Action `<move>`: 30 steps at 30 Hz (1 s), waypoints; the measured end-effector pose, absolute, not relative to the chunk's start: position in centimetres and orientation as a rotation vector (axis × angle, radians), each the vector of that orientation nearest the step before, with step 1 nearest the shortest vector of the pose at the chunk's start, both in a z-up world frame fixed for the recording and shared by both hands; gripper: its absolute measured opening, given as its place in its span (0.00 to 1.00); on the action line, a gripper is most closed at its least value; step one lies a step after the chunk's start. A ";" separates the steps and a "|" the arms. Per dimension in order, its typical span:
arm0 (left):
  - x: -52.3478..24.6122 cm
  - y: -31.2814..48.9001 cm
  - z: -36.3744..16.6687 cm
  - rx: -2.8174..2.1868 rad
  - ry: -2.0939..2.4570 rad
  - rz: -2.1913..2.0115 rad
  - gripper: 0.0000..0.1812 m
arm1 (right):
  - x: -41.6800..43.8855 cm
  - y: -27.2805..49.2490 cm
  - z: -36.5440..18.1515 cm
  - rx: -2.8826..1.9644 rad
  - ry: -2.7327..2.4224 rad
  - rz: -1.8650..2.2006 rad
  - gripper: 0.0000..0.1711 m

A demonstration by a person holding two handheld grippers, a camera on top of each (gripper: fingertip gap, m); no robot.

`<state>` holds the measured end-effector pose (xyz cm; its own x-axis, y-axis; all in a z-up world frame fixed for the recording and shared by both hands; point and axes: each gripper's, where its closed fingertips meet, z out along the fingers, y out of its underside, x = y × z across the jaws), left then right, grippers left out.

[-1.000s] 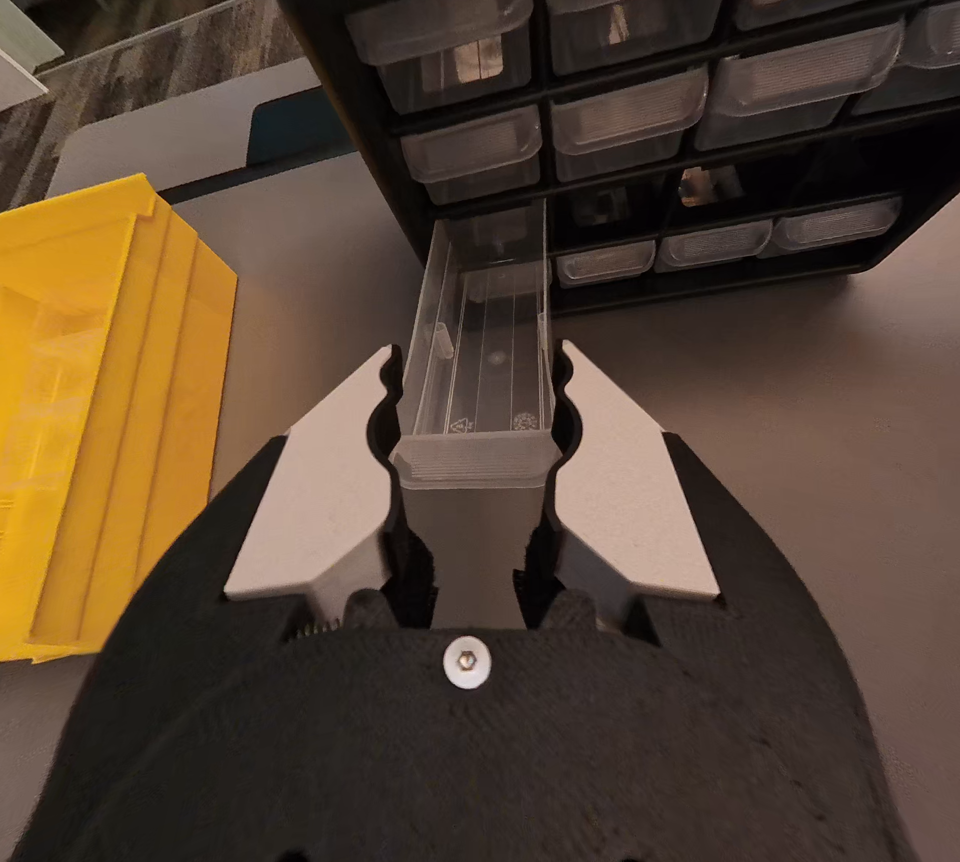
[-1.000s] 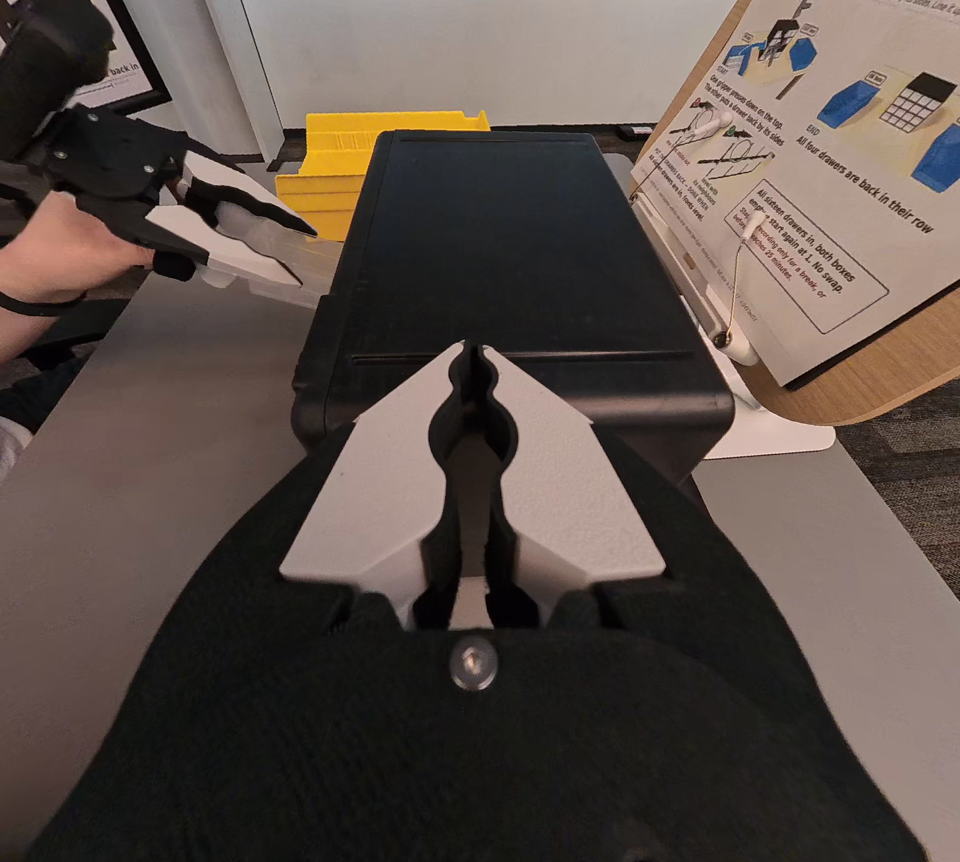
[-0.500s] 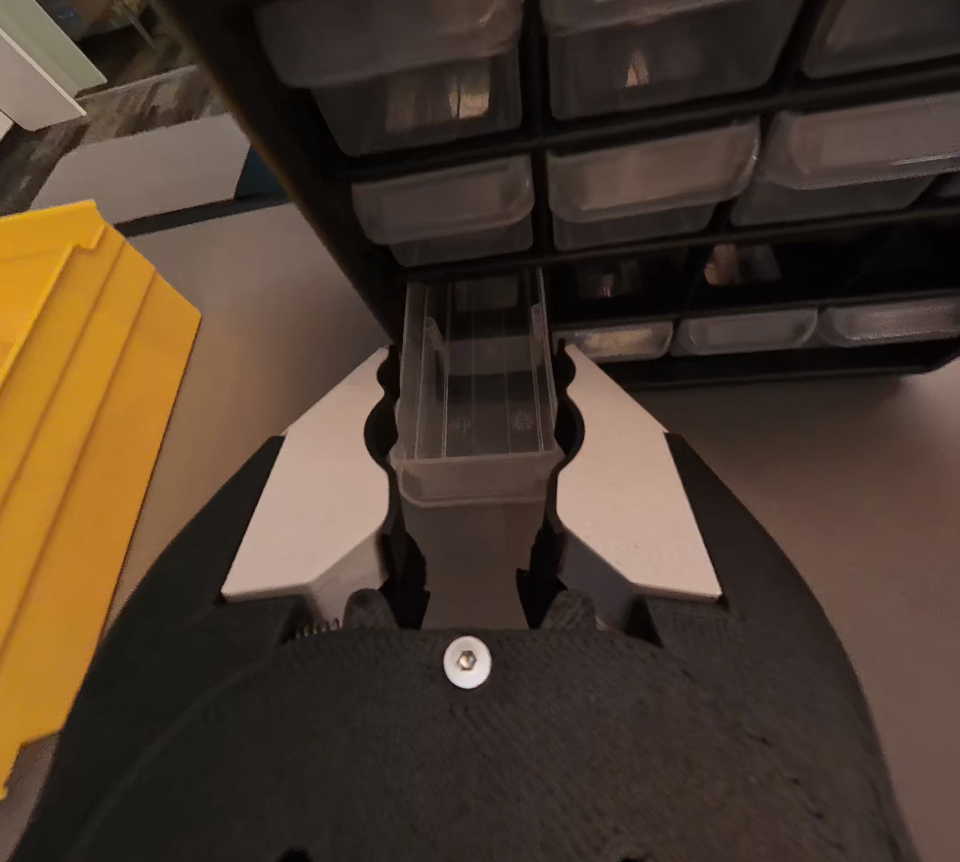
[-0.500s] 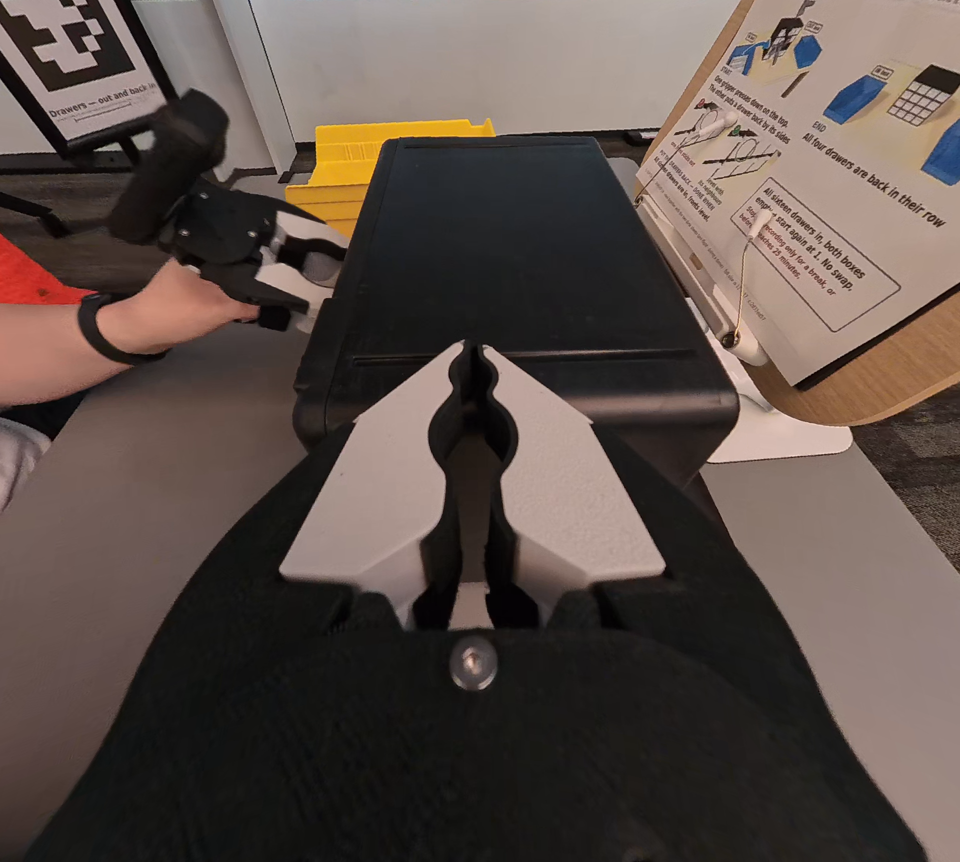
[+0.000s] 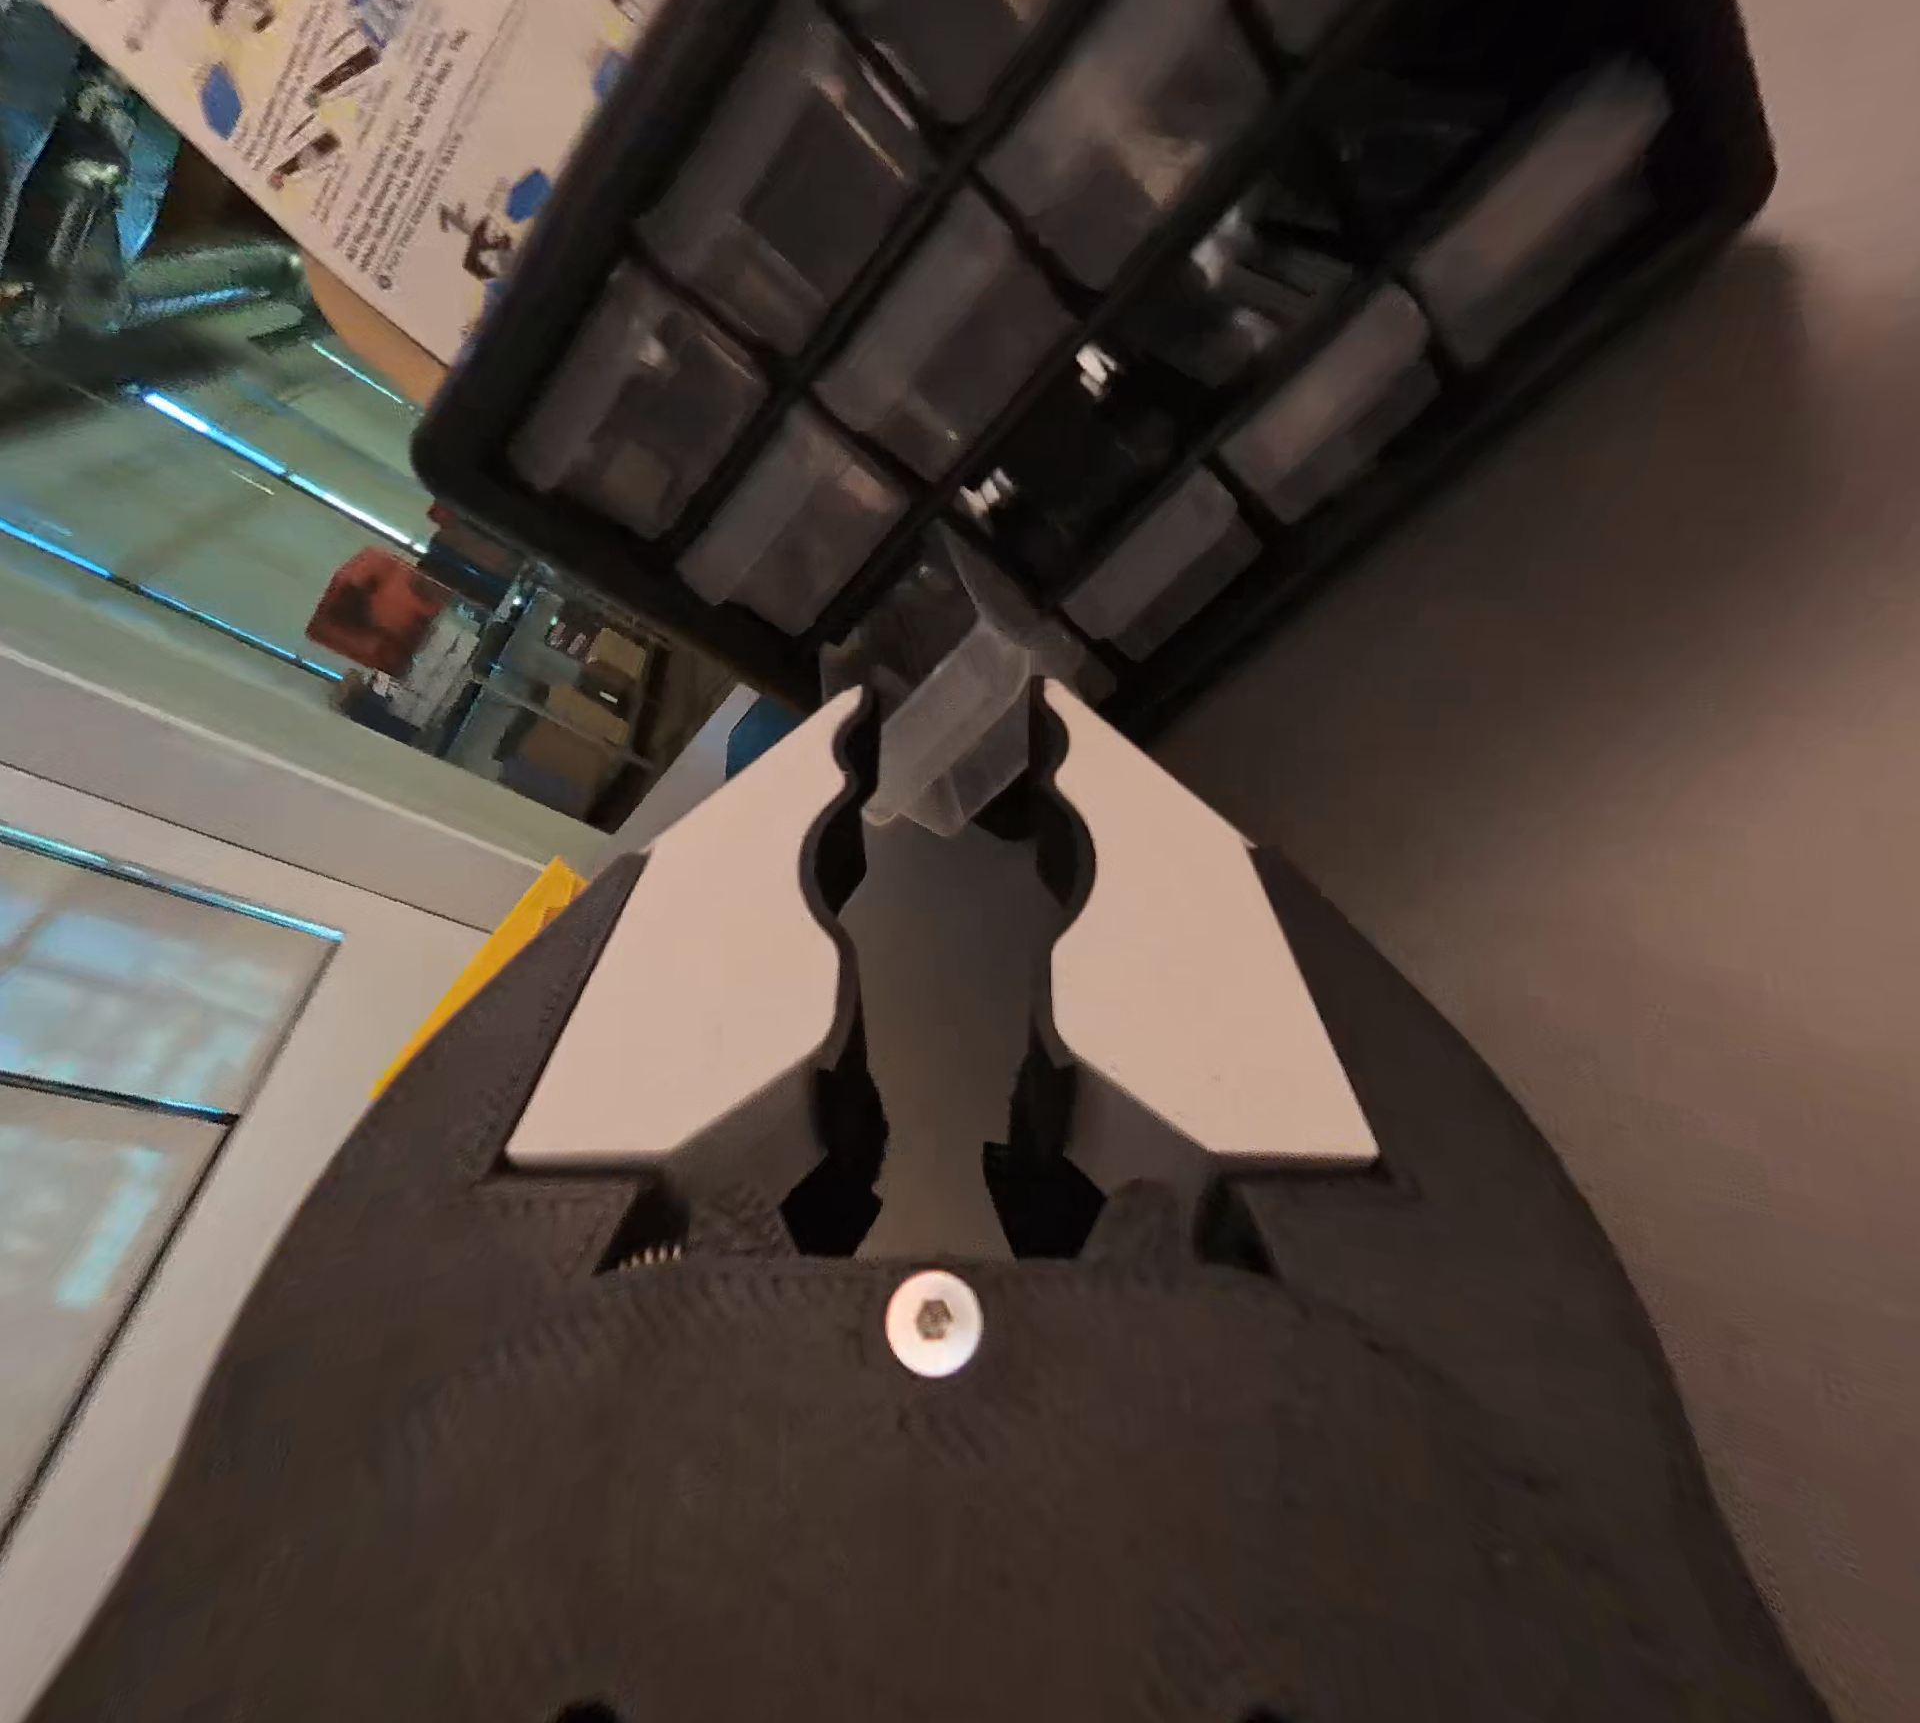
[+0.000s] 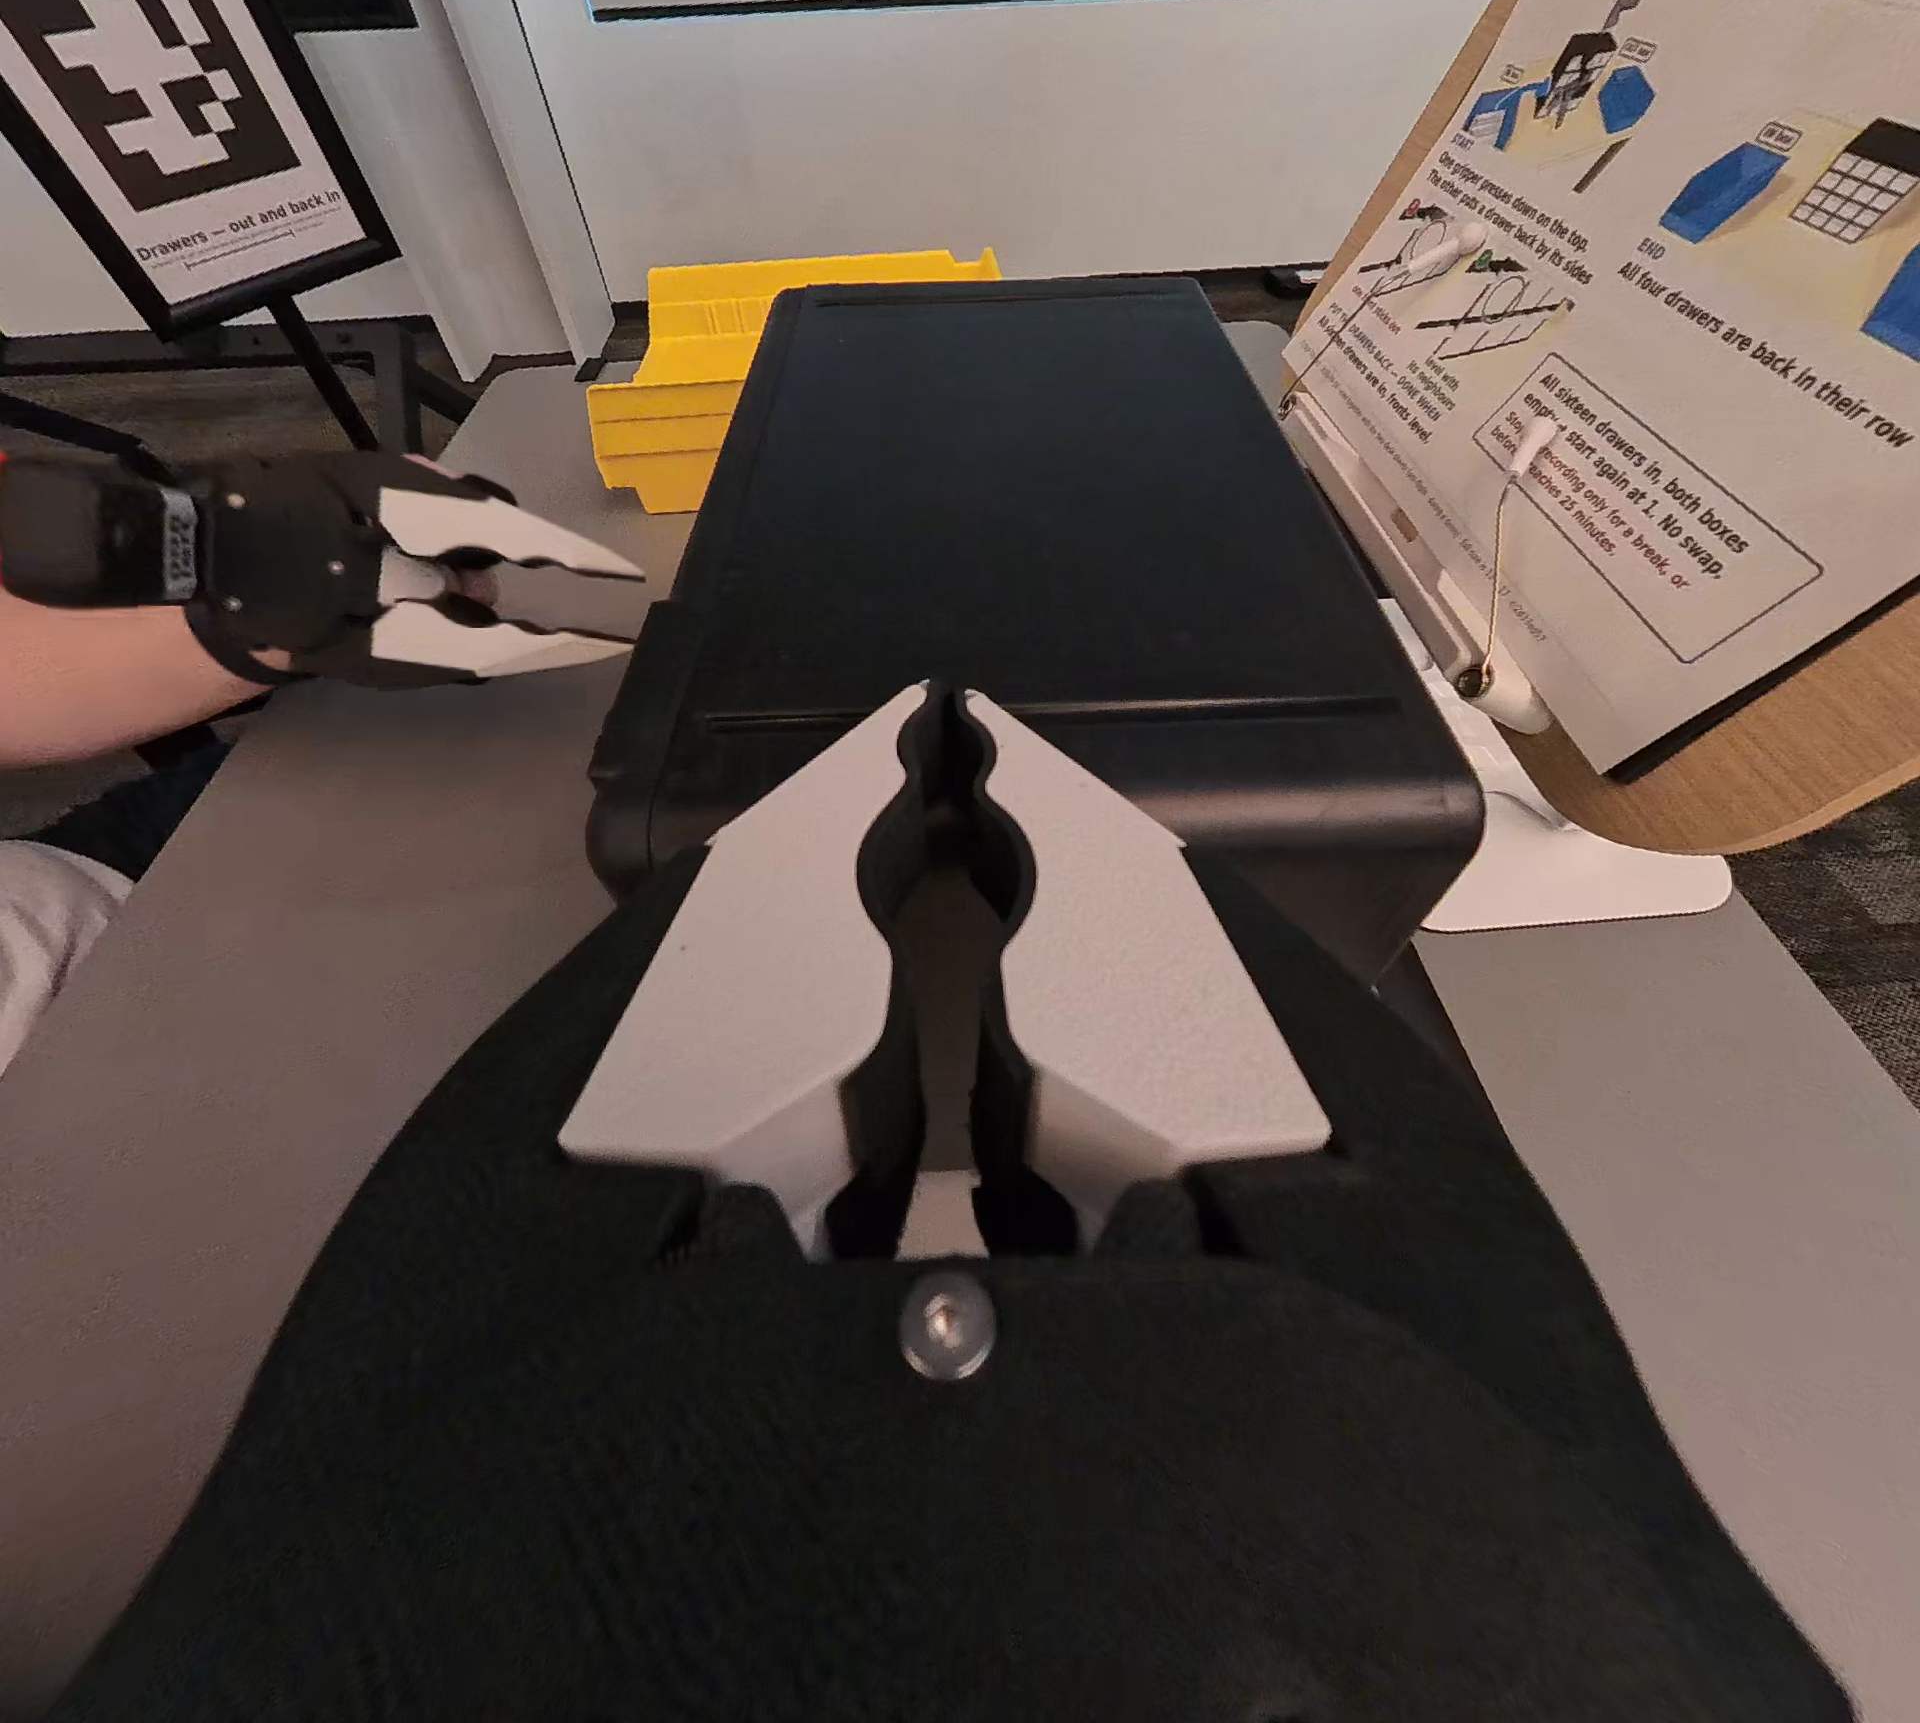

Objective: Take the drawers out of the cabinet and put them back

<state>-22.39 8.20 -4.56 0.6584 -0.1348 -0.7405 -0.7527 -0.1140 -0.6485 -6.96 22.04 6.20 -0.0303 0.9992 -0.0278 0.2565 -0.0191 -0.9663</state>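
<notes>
the grey table carries the black drawer cabinet, with a yellow bin behind it. the right gripper rests fingers together on the cabinet top. the left gripper, rolled sideways, has its fingers clamped on a clear drawer at the cabinet's front.

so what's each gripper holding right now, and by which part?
Left gripper: fingertips on either side of the clear drawer, at its front end; contact itself unclear. Right gripper: shut on nothing, resting on the black cabinet top.
</notes>
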 end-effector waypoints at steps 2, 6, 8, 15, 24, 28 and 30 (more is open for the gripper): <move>-22.8 8.7 -5.4 -1.646 0.776 0.645 0.11 | -7.0 22.0 6.2 -1.401 -1.411 1.117 0.00; -24.0 10.1 -6.0 -1.668 0.759 0.673 0.00 | -7.0 22.0 6.2 -1.400 -1.412 1.124 0.00; -24.2 11.0 -6.0 -1.678 0.758 0.683 0.00 | -7.0 22.0 6.2 -1.399 -1.411 1.133 0.00; -24.5 14.3 -5.7 -1.699 0.726 0.672 0.00 | -7.0 22.0 6.2 -1.402 -1.405 1.149 0.00; -24.7 14.9 -5.4 -1.762 0.638 0.528 0.06 | -7.0 22.0 6.2 -1.416 -1.402 1.145 0.00; -25.4 10.7 -2.8 -1.723 0.614 0.435 0.16 | -7.0 22.1 6.2 -1.420 -1.403 1.136 0.00; -28.4 8.0 1.4 -1.651 0.571 0.452 0.16 | -7.0 22.1 6.2 -1.423 -1.402 1.137 0.00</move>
